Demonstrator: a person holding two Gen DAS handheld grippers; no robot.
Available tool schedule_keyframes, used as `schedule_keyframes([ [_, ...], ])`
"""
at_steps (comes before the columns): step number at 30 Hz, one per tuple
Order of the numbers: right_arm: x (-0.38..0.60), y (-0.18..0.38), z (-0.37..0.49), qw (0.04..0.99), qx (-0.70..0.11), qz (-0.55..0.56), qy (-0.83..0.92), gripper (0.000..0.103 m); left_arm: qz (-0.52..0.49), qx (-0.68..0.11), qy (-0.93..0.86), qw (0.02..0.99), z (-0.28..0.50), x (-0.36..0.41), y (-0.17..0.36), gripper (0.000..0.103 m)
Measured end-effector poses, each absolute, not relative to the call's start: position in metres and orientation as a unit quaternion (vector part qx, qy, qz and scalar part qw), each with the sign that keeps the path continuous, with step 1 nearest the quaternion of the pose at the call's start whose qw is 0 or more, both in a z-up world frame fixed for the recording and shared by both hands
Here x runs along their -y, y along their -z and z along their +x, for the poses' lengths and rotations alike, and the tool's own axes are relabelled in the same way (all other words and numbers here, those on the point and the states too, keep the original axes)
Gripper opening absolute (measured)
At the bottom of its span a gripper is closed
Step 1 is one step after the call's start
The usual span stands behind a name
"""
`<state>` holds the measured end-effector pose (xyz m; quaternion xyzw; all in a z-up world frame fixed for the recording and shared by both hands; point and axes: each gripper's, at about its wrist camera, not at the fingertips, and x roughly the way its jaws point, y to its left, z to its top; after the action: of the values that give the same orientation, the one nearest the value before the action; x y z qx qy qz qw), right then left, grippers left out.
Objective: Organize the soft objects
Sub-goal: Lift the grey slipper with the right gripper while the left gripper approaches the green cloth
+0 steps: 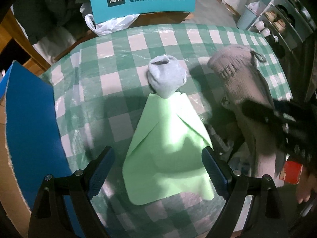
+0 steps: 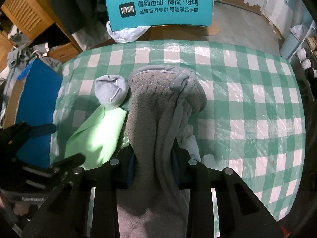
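Observation:
A folded light green cloth (image 1: 168, 148) lies on the green checked table (image 1: 118, 63). A rolled pale grey sock (image 1: 166, 77) sits at its far tip. My left gripper (image 1: 156, 168) is open, its fingers on either side of the cloth's near end, holding nothing. My right gripper (image 2: 154, 170) is shut on a grey-brown fleece glove (image 2: 158, 103), which hangs forward over the table beside the sock (image 2: 111, 91) and the green cloth (image 2: 99, 134). In the left wrist view the glove (image 1: 237, 75) and the right gripper (image 1: 277, 123) show at the right.
A teal box with printed characters (image 1: 142, 0) stands beyond the table's far edge, with a white plastic bag (image 1: 111, 24) by it. A blue board (image 1: 29, 119) leans at the table's left. Wooden furniture (image 2: 29, 19) is far left, shelves (image 1: 281, 19) far right.

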<state>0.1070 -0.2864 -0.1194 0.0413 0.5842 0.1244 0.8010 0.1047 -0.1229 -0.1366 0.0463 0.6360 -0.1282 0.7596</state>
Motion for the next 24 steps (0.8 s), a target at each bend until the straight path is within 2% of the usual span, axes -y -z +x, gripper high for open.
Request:
schedule_keyframes([
  [13, 0.302, 0.121, 0.096, 0.801, -0.581, 0.06, -0.135, 0.029, 0.014, -0.65, 0.106, 0.752, 0.116, 0.136, 0.156, 0.09],
  [24, 0.304, 0.126, 0.093, 0.797, -0.584, 0.061, -0.144, 0.029, 0.039, -0.657, 0.093, 0.748, 0.123, 0.153, 0.171, 0.09],
])
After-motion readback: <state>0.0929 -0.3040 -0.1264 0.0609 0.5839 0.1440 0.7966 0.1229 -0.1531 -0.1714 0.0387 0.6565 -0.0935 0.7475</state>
